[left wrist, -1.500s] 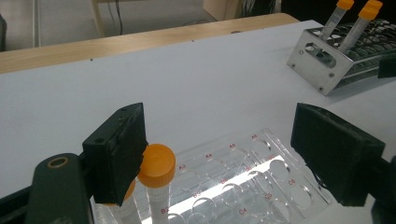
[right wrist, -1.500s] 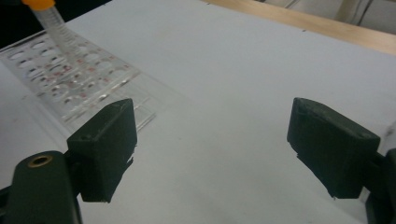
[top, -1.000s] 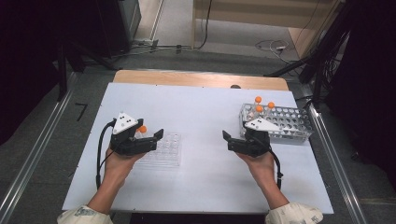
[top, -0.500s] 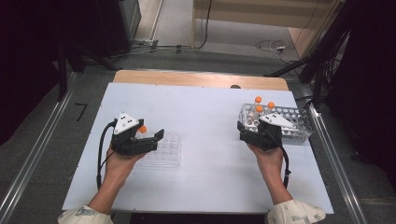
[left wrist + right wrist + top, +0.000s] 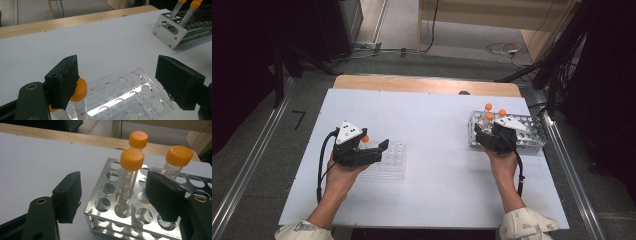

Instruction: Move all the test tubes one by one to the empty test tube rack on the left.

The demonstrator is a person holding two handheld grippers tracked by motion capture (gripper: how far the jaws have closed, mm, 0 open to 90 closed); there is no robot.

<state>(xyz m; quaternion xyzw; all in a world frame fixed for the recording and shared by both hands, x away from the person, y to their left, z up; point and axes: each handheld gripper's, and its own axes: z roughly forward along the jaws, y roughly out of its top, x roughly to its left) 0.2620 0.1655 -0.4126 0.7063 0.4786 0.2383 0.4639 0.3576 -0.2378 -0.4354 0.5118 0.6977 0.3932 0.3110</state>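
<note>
While a person's two forearms reach in from the near edge of the white bench (image 5: 432,120), each hand holds a black two-jaw gripper over a tube rack; the right gripper (image 5: 113,195) sits at the near left corner of a shiny perforated metal rack (image 5: 140,220) on the right side of the bench, its jaws spread apart and just having been narrowing, with a clear plastic tube with an orange screw cap (image 5: 130,175) standing upright in the rack between them, neither pad touching it; two more orange-capped tubes (image 5: 175,162) stand in holes farther back in that rack; from above, the right gripper (image 5: 484,136) covers the rack's left end and the three orange caps show just beyond it.

On the left side of the bench, well apart from the metal rack, the left gripper (image 5: 117,82) hovers over a clear plastic rack with red-lettered holes (image 5: 125,97); its jaws are spread wide with nothing gripped between them; a clear tube with an orange cap (image 5: 80,100) stands in that rack just beside the left-hand jaw, the cap right against the pad's outer edge; a second orange cap (image 5: 52,109) peeks out lower down behind that jaw.
</note>
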